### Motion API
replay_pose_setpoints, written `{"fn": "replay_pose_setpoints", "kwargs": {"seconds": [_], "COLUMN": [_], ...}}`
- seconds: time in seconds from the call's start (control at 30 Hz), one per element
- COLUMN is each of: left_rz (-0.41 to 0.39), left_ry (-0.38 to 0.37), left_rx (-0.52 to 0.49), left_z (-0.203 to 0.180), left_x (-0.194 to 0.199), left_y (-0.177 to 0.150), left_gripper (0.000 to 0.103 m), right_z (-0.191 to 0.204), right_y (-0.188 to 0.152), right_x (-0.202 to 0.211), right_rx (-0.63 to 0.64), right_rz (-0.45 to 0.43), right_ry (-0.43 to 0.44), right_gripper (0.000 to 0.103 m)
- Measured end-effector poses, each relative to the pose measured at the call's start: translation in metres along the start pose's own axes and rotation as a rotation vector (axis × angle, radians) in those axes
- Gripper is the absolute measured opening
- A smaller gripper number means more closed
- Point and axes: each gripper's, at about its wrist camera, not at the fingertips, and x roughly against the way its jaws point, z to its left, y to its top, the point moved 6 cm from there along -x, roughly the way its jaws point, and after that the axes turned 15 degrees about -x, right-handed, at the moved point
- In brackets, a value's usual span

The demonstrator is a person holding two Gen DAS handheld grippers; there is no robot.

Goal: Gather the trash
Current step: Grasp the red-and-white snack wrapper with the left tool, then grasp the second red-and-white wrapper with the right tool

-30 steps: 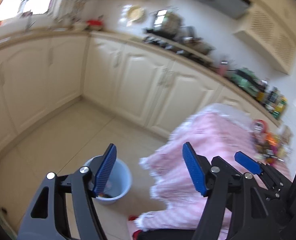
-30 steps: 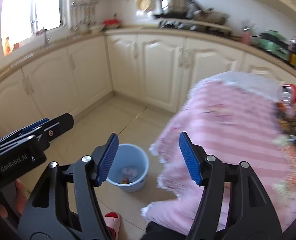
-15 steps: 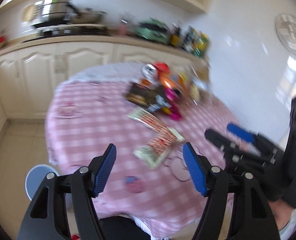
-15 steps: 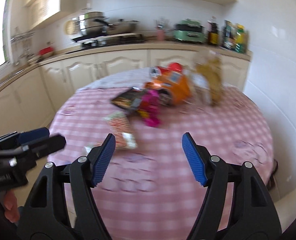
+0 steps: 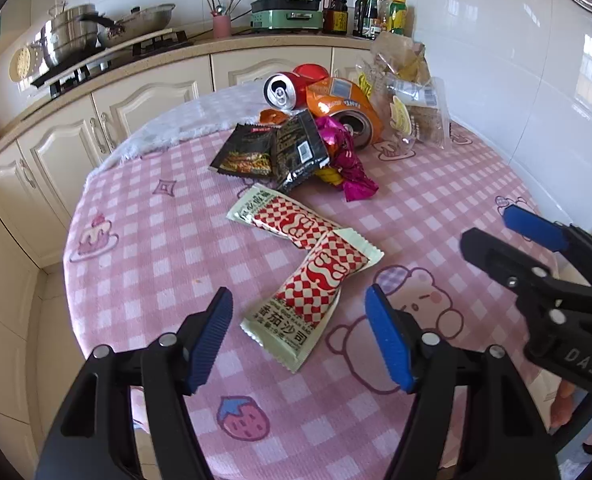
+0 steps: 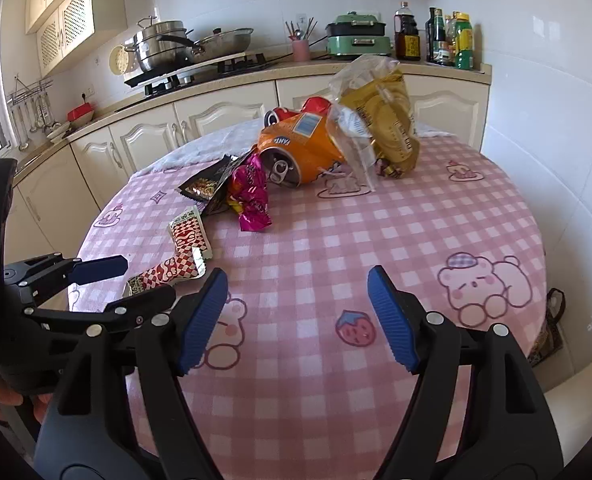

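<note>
A heap of trash lies on the round table with the pink checked cloth [image 5: 168, 240]. It holds two red-checked sachets [image 5: 320, 276], black snack packets [image 5: 272, 152], a magenta wrapper [image 5: 348, 164], an orange can [image 5: 348, 108], a red can [image 5: 284, 90] and clear bags [image 5: 412, 100]. My left gripper [image 5: 298, 300] hovers over the nearer sachet; its jaws are closing and its pads touch nothing. The right gripper [image 6: 296, 280] stands above bare cloth, its jaws opening with nothing between them. From there the orange can [image 6: 300, 148] and the magenta wrapper [image 6: 252, 196] lie farther back.
Behind the table runs a counter [image 5: 200, 50] with a stove, pots [image 5: 68, 36], a green appliance [image 5: 286, 8] and bottles [image 5: 376, 10]. Cream cabinets [image 5: 56, 148] stand beneath. A white tiled wall [image 5: 536, 80] is close on the right. The table edge drops to the floor on the left.
Both views have swung from the floor and its blue bucket up onto the table top with the trash. The left jaws stand slightly narrower, the right jaws slightly wider.
</note>
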Motion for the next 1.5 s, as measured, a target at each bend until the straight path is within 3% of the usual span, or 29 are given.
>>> {"fn": "replay_pose_setpoints", "kwargs": {"seconds": [0.03,0.23,0.4,0.53,0.73,1.0,1.07,1.1,1.13,1.17,1.27,1.5], "left_rz": [0.003,-0.005,-0.069,-0.126,-0.168,-0.179,-0.183,-0.185,-0.185,-0.187,-0.2,-0.243], "left_ry": [-0.006,-0.001,-0.019,-0.024,0.069,0.154,0.151,0.151,0.152,0.154,0.147,0.146], "left_rx": [0.0,-0.016,0.034,0.134,0.257,0.328,0.345,0.351,0.353,0.36,0.38,0.441], "left_z": [0.0,-0.001,0.004,0.025,0.066,0.097,0.102,0.104,0.105,0.107,0.113,0.135], "left_x": [-0.001,-0.002,0.012,0.031,0.052,0.06,0.06,0.06,0.059,0.059,0.06,0.071], "left_y": [0.0,-0.001,-0.006,-0.014,-0.025,-0.041,-0.044,-0.046,-0.046,-0.047,-0.051,-0.068], "left_gripper": [0.048,0.036,0.033,0.033,0.033,0.033,0.033,0.033,0.033,0.033,0.033,0.033], "right_z": [0.002,0.009,0.018,0.032,0.067,0.095,0.097,0.099,0.101,0.103,0.11,0.155], "right_y": [0.0,0.001,-0.001,0.001,0.002,-0.005,-0.006,-0.005,-0.005,-0.005,-0.009,-0.014], "right_x": [-0.002,-0.018,-0.023,-0.026,-0.049,-0.091,-0.096,-0.096,-0.095,-0.095,-0.092,-0.064], "right_rx": [0.006,0.031,0.054,0.09,0.18,0.249,0.249,0.256,0.269,0.279,0.306,0.323], "right_rz": [0.002,0.045,0.058,0.066,0.134,0.245,0.263,0.258,0.256,0.254,0.235,0.152], "right_ry": [0.0,-0.011,-0.003,0.01,0.031,0.021,0.028,0.032,0.033,0.033,0.043,0.171], "right_gripper": [0.072,0.072,0.072,0.072,0.072,0.072,0.063,0.055,0.036,0.03,0.023,0.021]}}
